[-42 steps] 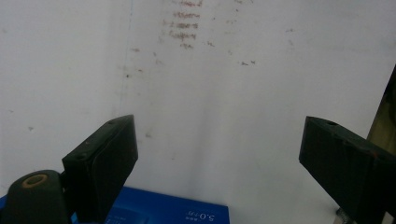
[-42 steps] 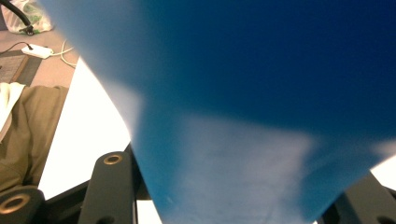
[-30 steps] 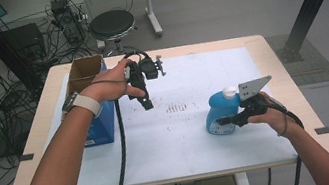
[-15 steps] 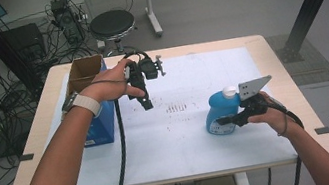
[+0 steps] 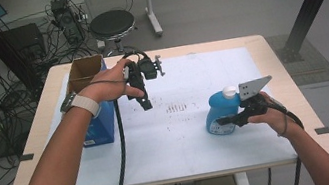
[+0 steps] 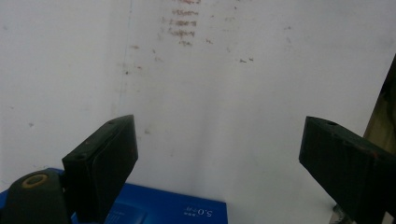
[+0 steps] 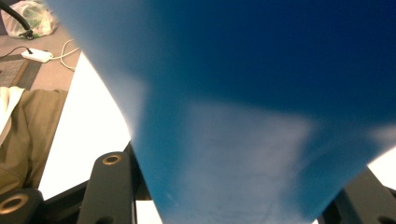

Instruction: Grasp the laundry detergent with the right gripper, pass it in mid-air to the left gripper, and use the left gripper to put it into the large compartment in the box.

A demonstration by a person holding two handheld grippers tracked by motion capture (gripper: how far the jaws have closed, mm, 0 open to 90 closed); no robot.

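Bottle (image 5: 221, 112) unmoved over the last second, my right tool (image 5: 230, 121) clamped on it; left tool (image 5: 145, 101) gapes empty above the worktop (image 5: 185, 139). Lift comes next.

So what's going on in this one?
A person at a table holds a claw in each hand. The right claw is shut on a blue bottle with a white cap, which stands upright on the white sheet. The left claw hangs open and empty above the sheet, next to a blue box with an open cardboard box just behind it.
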